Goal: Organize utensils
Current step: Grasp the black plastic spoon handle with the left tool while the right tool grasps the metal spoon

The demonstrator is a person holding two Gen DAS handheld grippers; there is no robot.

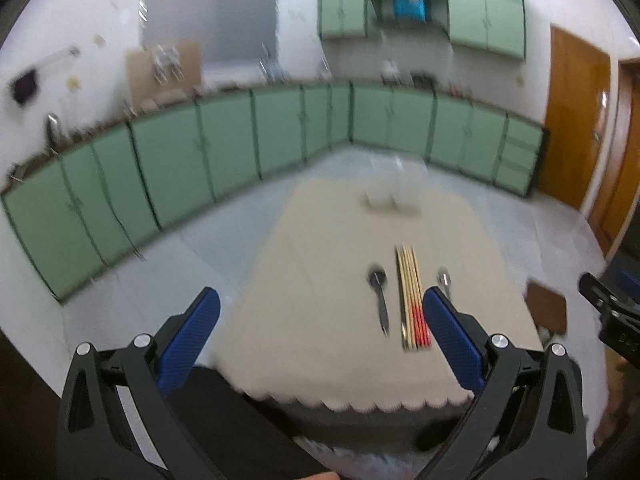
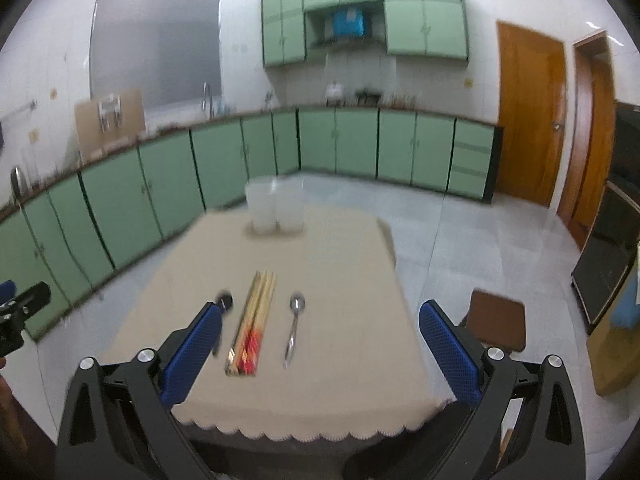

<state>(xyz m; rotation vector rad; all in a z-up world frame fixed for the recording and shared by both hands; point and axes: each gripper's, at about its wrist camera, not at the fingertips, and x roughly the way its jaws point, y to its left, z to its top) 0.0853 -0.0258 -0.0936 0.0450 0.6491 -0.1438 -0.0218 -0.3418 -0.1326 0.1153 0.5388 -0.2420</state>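
Progress: nothing sorted yet | your left gripper [image 1: 320, 320] and right gripper [image 2: 320, 336] gape wide, empty | black ladle [image 1: 379, 294], bundle of wooden chopsticks [image 2: 256, 316], steel spoon [image 2: 295, 322] lie on beige tablecloth [image 2: 344, 264] | translucent plastic holder [image 2: 274, 206] at far end awaits them

Matt beige cloth [image 2: 340, 280] with a scalloped hem covers the bench, bearing wooden chopsticks [image 2: 254, 320], a shiny metal spoon [image 2: 294, 328] and frosted plastic cups [image 2: 274, 206].

Black gripper [image 2: 320, 344] frames, blue textured finger pads [image 2: 192, 356], silver screws
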